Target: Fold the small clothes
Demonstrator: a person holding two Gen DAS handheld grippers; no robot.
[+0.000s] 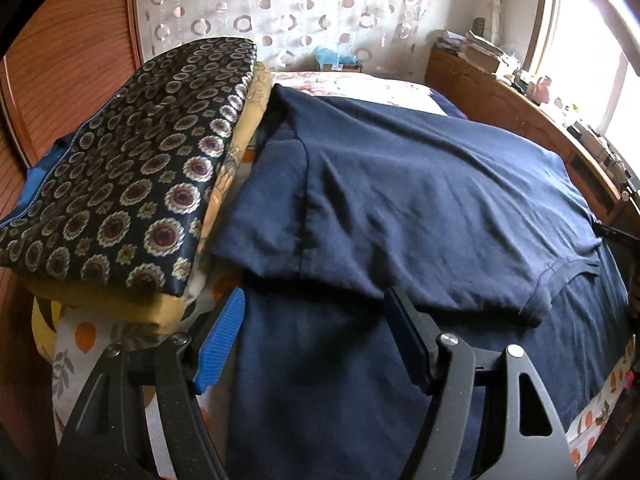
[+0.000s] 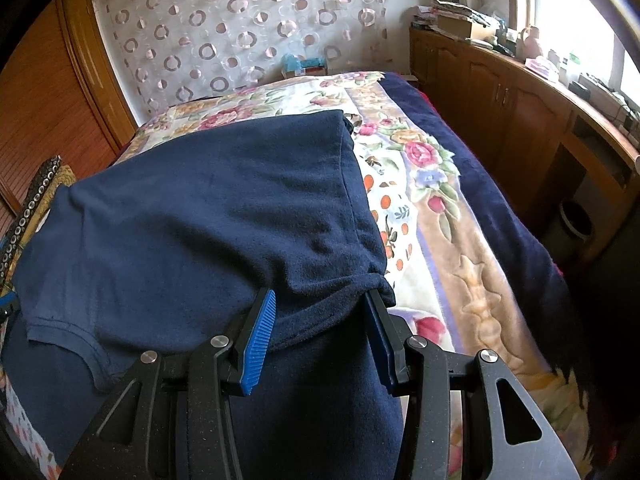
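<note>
A navy T-shirt [image 1: 420, 200] lies spread on a bed, its upper part folded back over the lower so that a doubled edge runs across in front of both tools. In the left wrist view the left gripper [image 1: 312, 320] sits low over the lower layer of the shirt, its blue-padded fingers [image 1: 218, 340] set wide apart; the folded edge lies just ahead of the tips, and nothing is caught between them. To its left stands a stack of folded cloth — a dark fabric with round medallion print [image 1: 128, 176] on top of a yellow piece [image 1: 116, 304].

In the right wrist view the right gripper [image 2: 320, 312] is likewise spread, with the folded edge of the shirt [image 2: 208, 208] draped between its fingers; the bunched corner of the fold touches the right-hand finger [image 2: 380, 336], but the jaws do not press on the cloth. A sleeve hem lies to the left. Beyond the shirt's right edge a floral blanket [image 2: 432, 184] covers the bed, and a wooden cabinet [image 2: 500, 104] runs along the window side.
</note>
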